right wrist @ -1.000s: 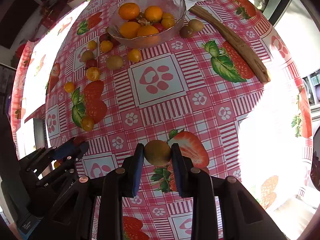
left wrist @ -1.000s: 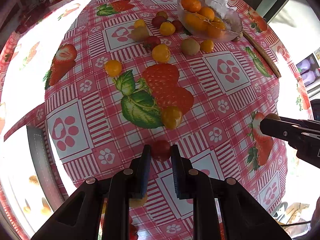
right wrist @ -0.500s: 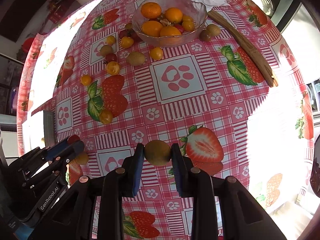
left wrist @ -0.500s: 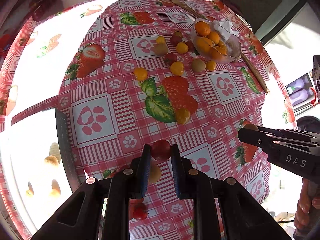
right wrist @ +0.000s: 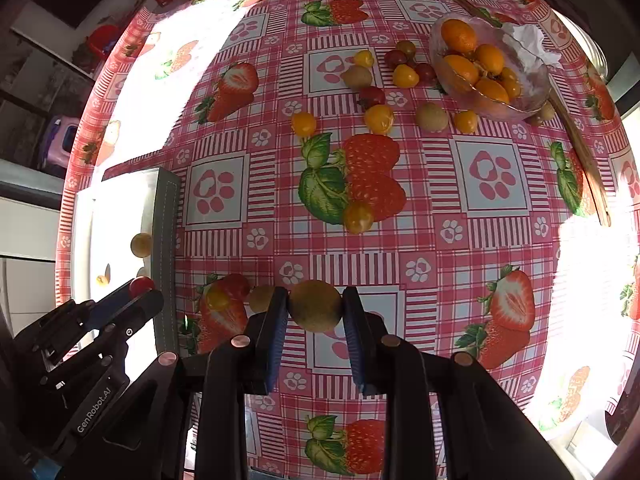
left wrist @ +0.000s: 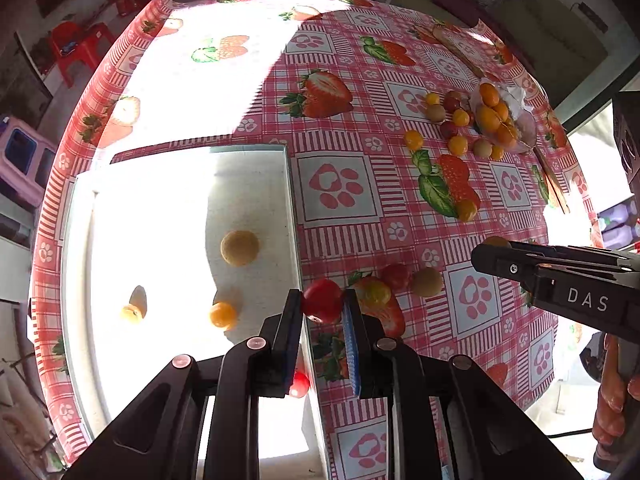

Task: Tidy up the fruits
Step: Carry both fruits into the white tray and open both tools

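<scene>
Red-and-white checked tablecloth [right wrist: 360, 248] with strawberry and paw prints across both views. Left gripper [left wrist: 322, 306] at lower centre of the left wrist view, clamped on a red cherry tomato [left wrist: 322, 300], right over the dark right-hand wall of a shallow white tray [left wrist: 291, 208] filling the left half of the frame. Inside the tray: a pale round fruit [left wrist: 239, 247] mid-frame, a small orange one [left wrist: 222, 314] lower down, another small one [left wrist: 132, 313] toward the left in glare. Just right of the held tomato, on the cloth: a yellow-red tomato [left wrist: 374, 292], a red one [left wrist: 396, 276] and a brownish-green fruit [left wrist: 426, 281], close together.

Right gripper [right wrist: 315, 306] at lower centre of the right wrist view, clamped on a kiwi-like brown-green fruit [right wrist: 315, 305], above the cloth, well right of the tray. Seen too at right of the left wrist view, with part of a hand [left wrist: 612, 396] at the lower right edge.

Glass bowl [right wrist: 532, 96] of oranges at upper right of the right wrist view, white crumpled paper [right wrist: 530, 40] at its far rim. Loose small tomatoes and kiwi-like fruits scattered left of and below the bowl; one yellow tomato [right wrist: 358, 217] on the printed strawberry at centre frame. Long wooden stick [right wrist: 580, 148] down the right side.
</scene>
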Tool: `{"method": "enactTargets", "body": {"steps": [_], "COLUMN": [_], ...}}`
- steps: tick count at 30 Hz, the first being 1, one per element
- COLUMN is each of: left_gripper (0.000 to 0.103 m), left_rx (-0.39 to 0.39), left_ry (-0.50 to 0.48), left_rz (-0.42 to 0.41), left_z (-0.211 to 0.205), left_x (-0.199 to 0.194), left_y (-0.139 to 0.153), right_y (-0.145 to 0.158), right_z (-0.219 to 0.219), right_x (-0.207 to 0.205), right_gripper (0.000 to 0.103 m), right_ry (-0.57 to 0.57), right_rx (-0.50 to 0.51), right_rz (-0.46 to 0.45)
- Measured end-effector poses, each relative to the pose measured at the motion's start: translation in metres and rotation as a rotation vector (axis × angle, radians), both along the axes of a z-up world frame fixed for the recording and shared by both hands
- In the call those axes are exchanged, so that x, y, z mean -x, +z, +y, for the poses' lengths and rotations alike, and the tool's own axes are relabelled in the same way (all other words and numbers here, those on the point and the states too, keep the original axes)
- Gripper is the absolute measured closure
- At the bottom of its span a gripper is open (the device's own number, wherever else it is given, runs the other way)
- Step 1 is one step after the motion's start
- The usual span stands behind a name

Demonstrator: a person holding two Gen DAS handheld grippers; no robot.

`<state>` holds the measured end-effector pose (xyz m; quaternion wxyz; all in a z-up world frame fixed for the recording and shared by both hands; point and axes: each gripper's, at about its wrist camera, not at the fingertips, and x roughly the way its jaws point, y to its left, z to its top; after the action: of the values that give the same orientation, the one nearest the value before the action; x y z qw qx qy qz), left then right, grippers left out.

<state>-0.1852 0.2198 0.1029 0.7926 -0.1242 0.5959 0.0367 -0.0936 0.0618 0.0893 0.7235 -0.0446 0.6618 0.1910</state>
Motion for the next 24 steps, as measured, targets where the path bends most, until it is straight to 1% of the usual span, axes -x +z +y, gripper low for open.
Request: {"method": "enactTargets", "body": {"steps": [7,12,18,24], "left_gripper": [0.082,0.082,0.082,0.082], "left_rx": [-0.024,-0.042,-0.047,-0.045], "left_ry": [0.122,0.193,0.256,0.275], "left_rz": [0.018,0.047,0.095,0.116], "left_z": [0.051,0.081,0.103,0.111], "left_x": [0.040,0.067,0.088,0.094], "left_y": [-0.004,-0.015,-0.036,-0.050], "right_y": [-0.001,-0.003,-0.019,-0.033], "right_z": [0.067,0.115,0.159,0.193], "right_x": [0.025,0.041,0.053,0.056], "right_gripper": [0.073,0.073,0.073,0.073], "right_ry": [0.113,0.198,0.257,0.319], "right_rx": [-0.024,-0.038,-0.032,-0.008], "right_rz": [0.009,0.026,0.066,0.069]}}
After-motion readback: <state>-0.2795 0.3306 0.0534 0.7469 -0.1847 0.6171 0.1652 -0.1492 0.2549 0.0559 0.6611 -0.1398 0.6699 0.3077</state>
